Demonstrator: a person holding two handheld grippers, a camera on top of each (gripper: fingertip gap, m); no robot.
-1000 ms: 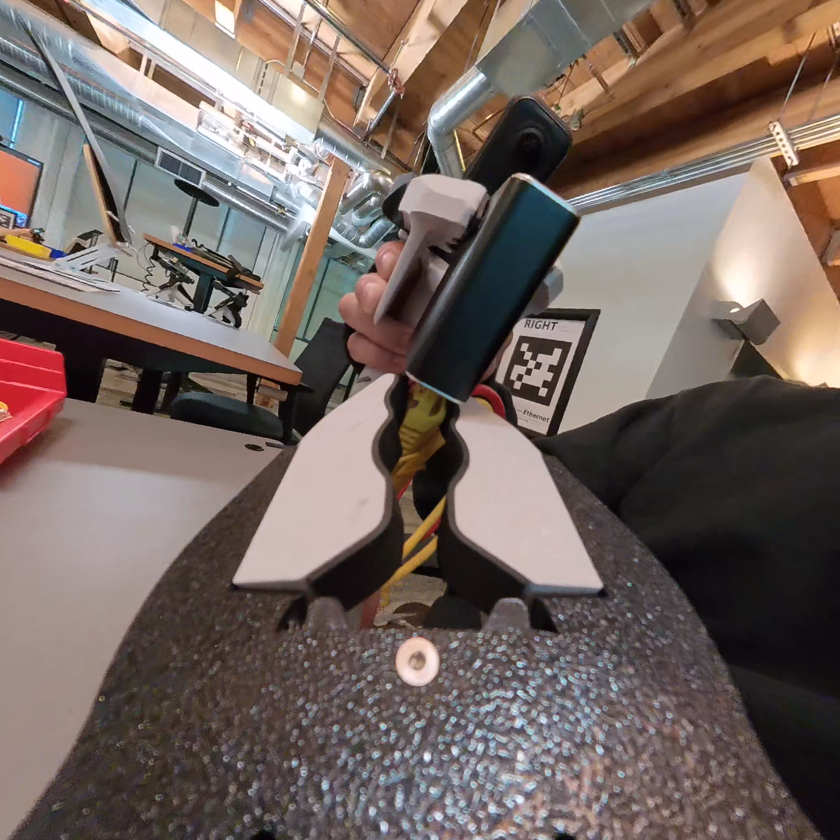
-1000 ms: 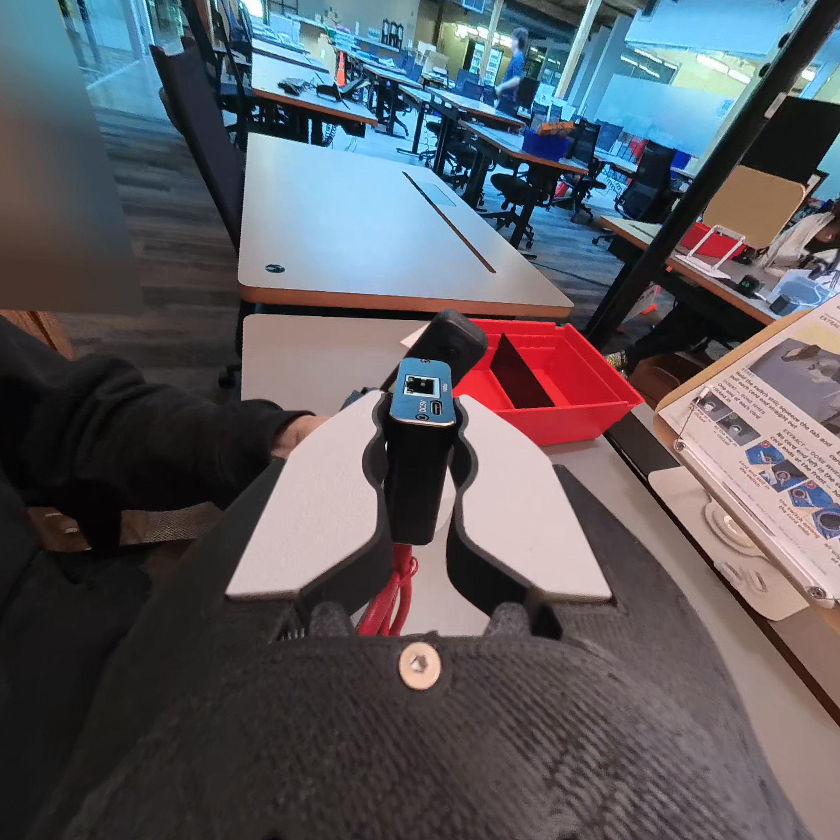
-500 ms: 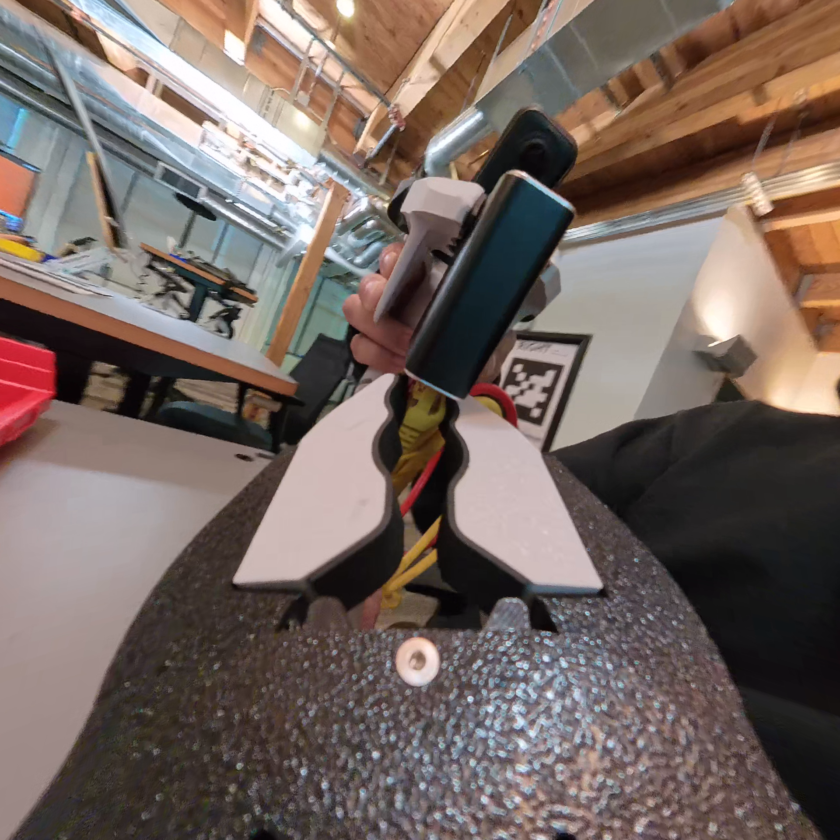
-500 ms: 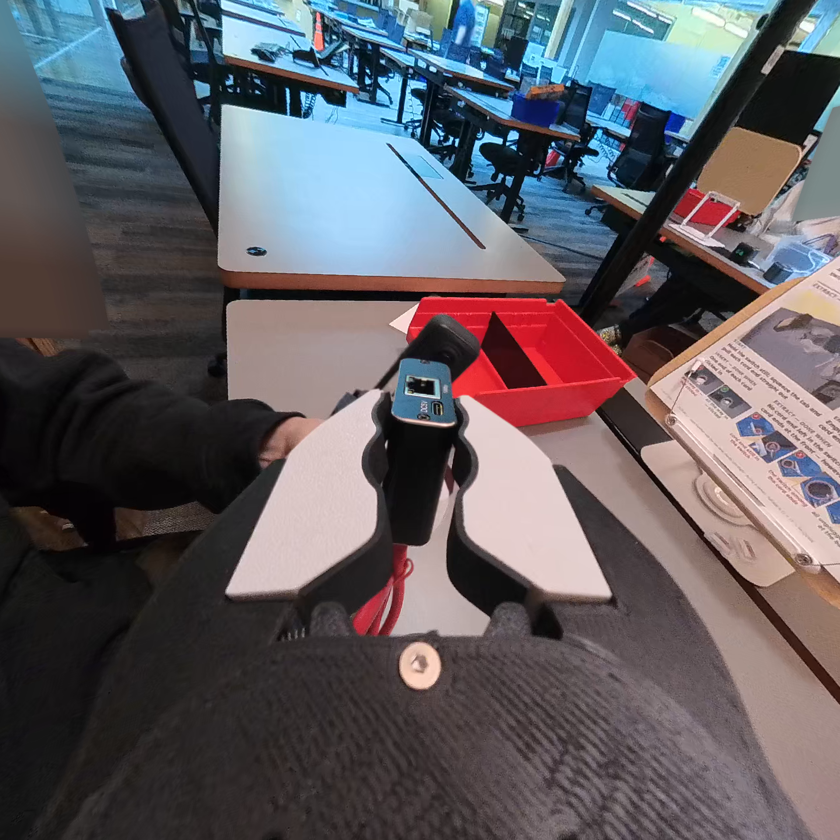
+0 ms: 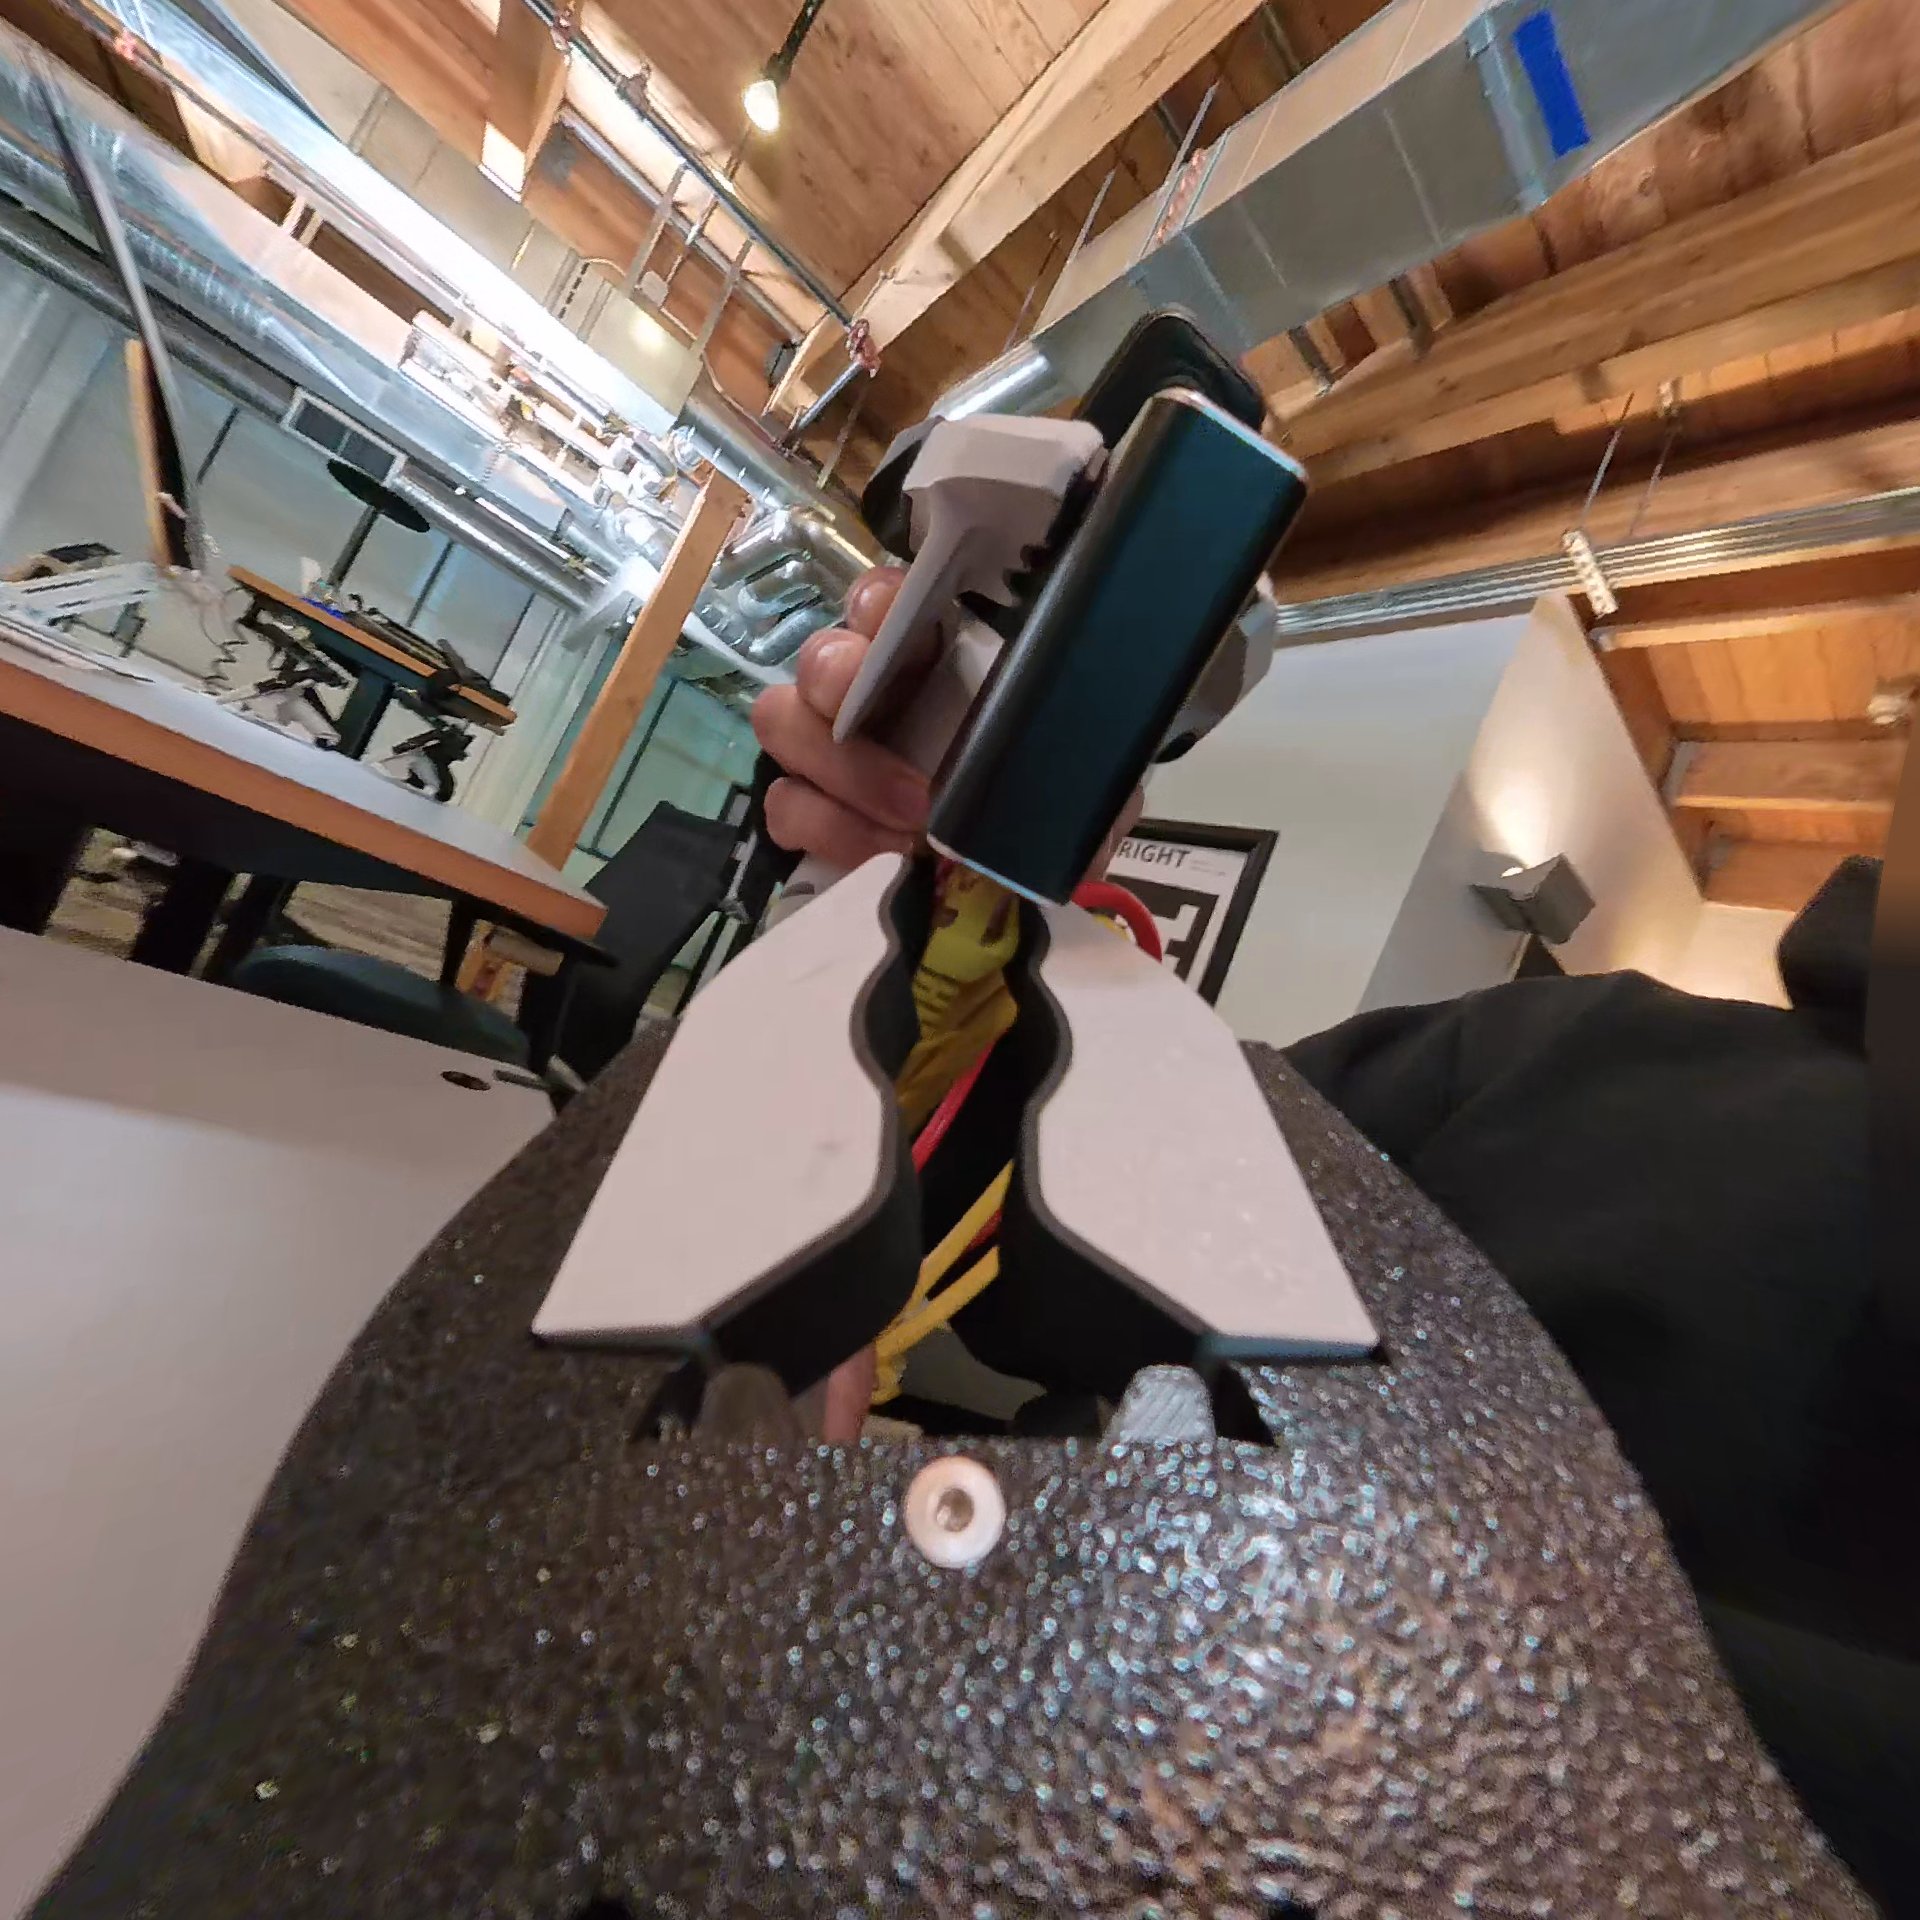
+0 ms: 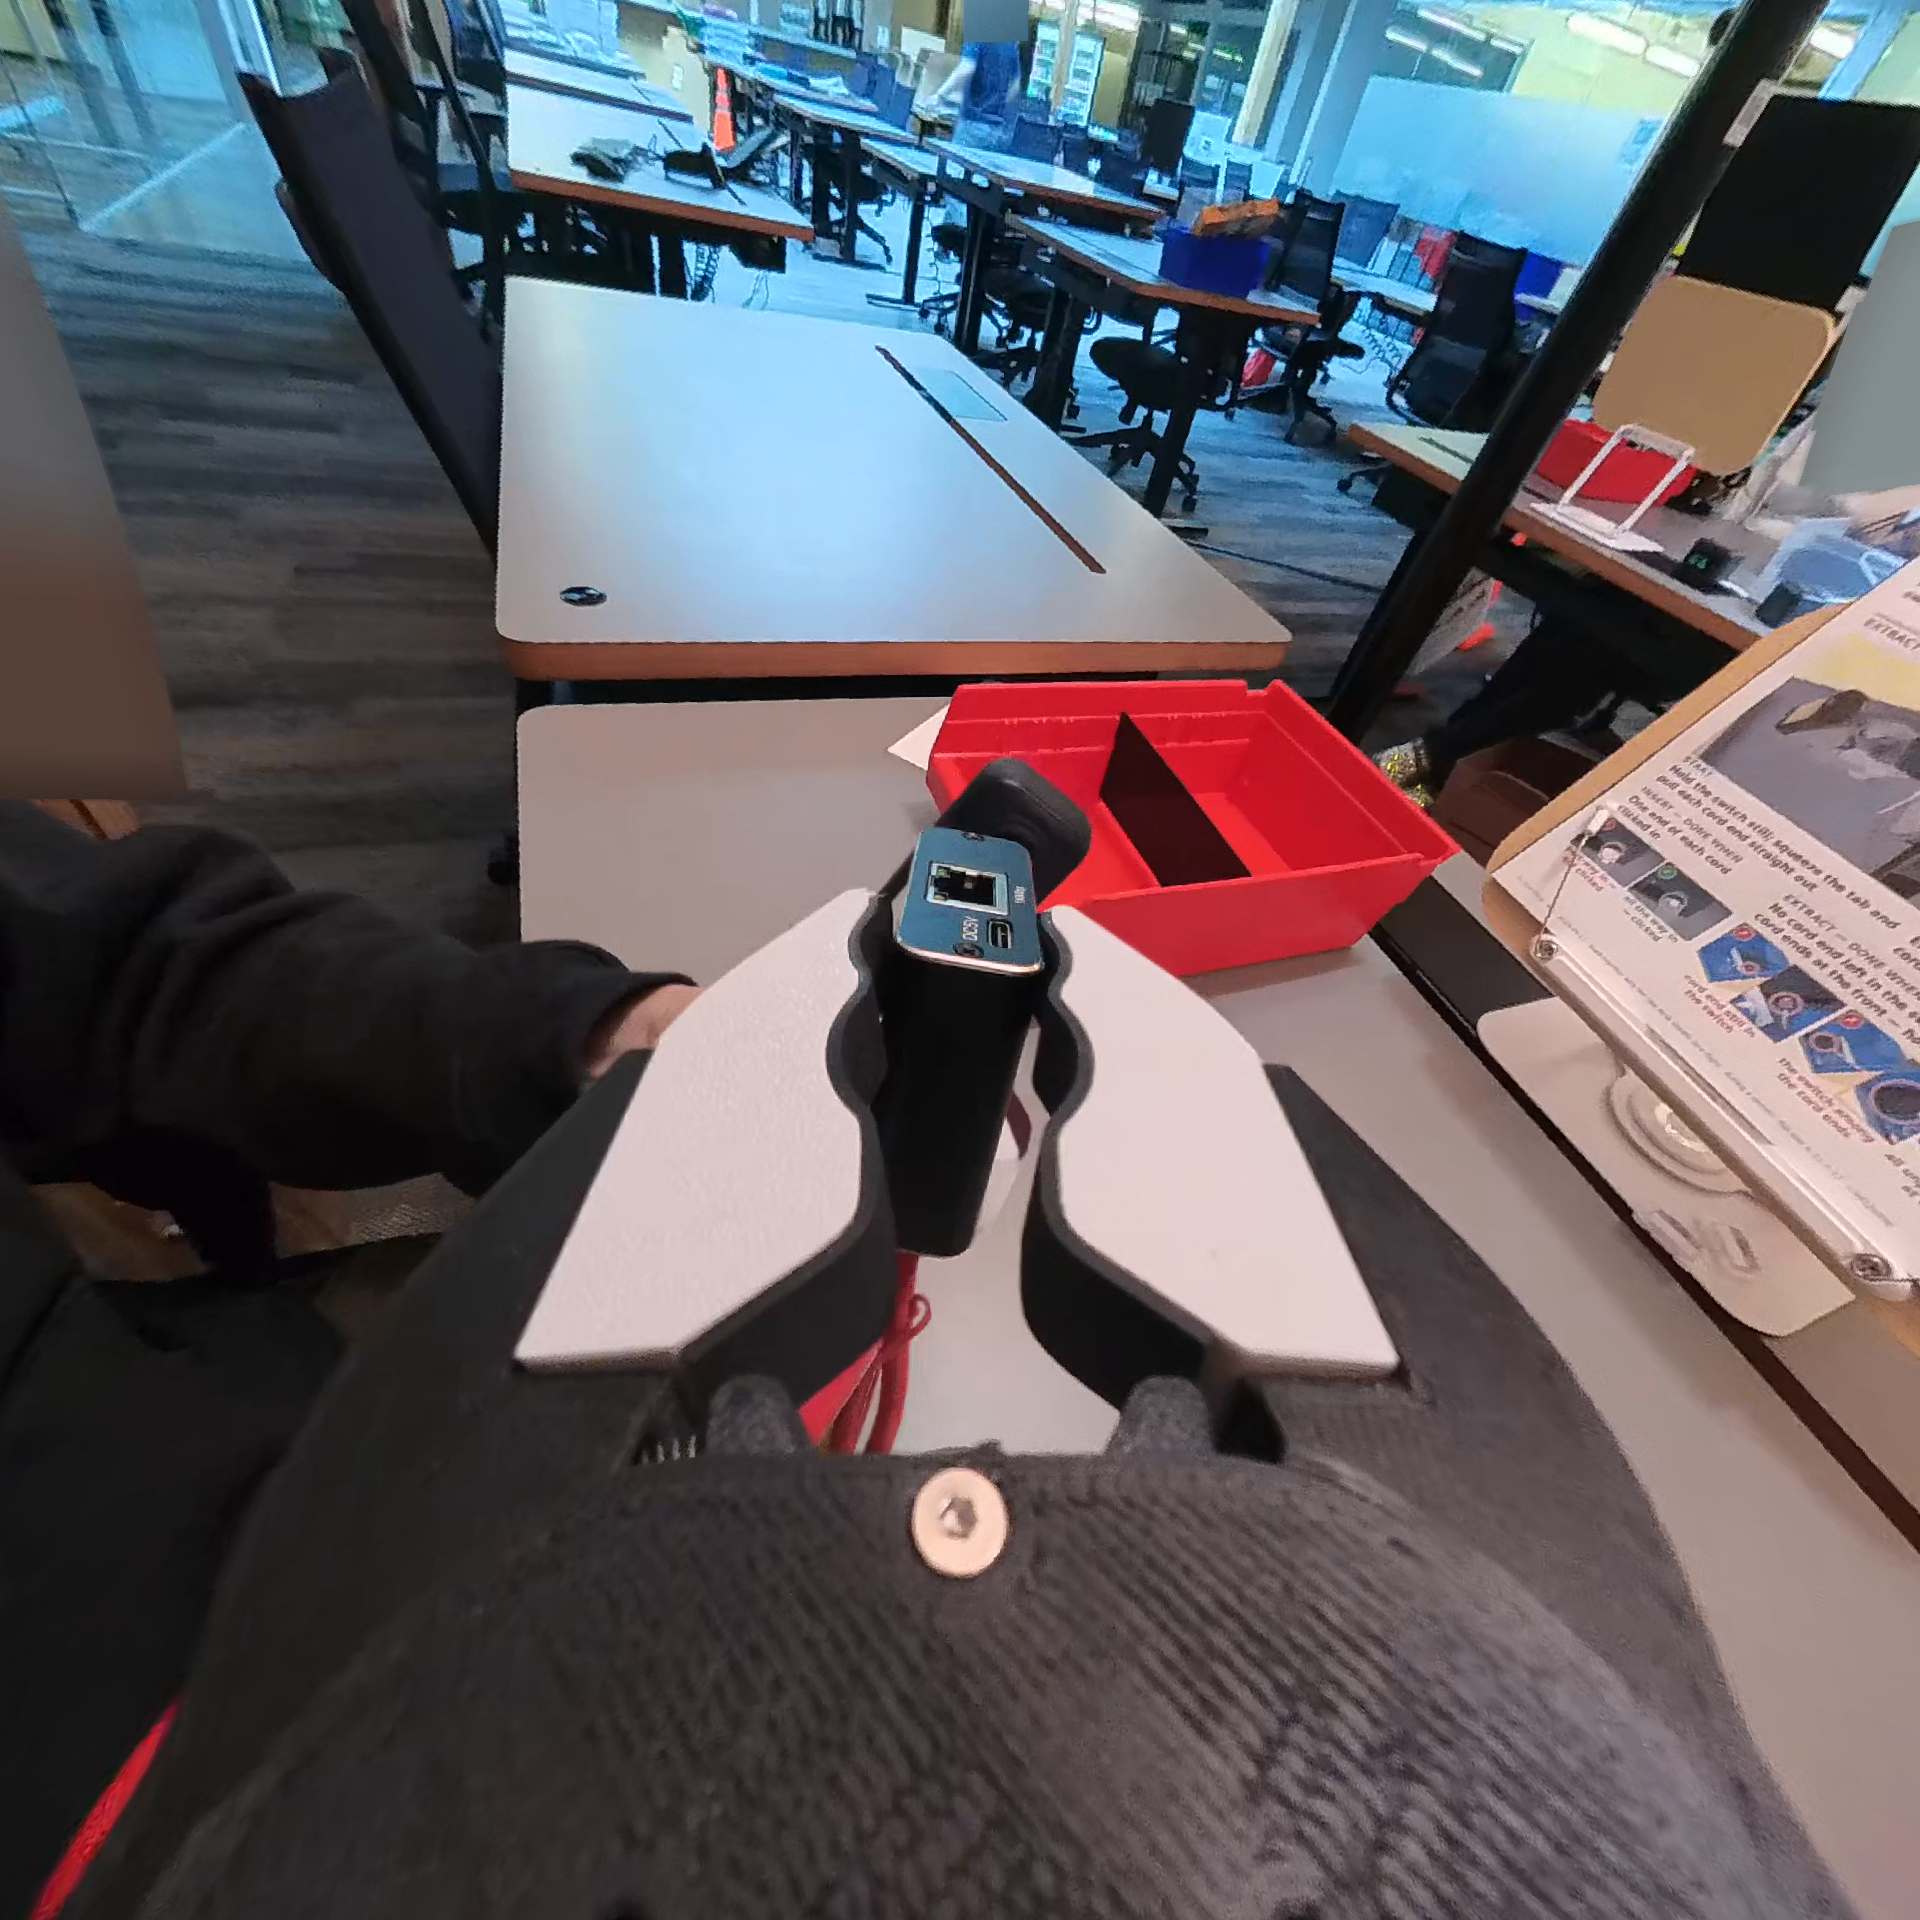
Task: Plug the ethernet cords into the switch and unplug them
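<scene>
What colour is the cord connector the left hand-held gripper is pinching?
Yellow connector, pinched in the left hand-held gripper; clearest in the left wrist view.

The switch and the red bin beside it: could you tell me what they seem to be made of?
The switch looks like dark anodized metal, satin, with a bright chamfered edge around its blue port face; painted plastic is possible. The red bin looks like moulded plastic, smooth and semi-gloss, with thin uniform walls and a black divider.

Both grippers' jaws closed, left (image 5: 961,925) tilted upward
</scene>
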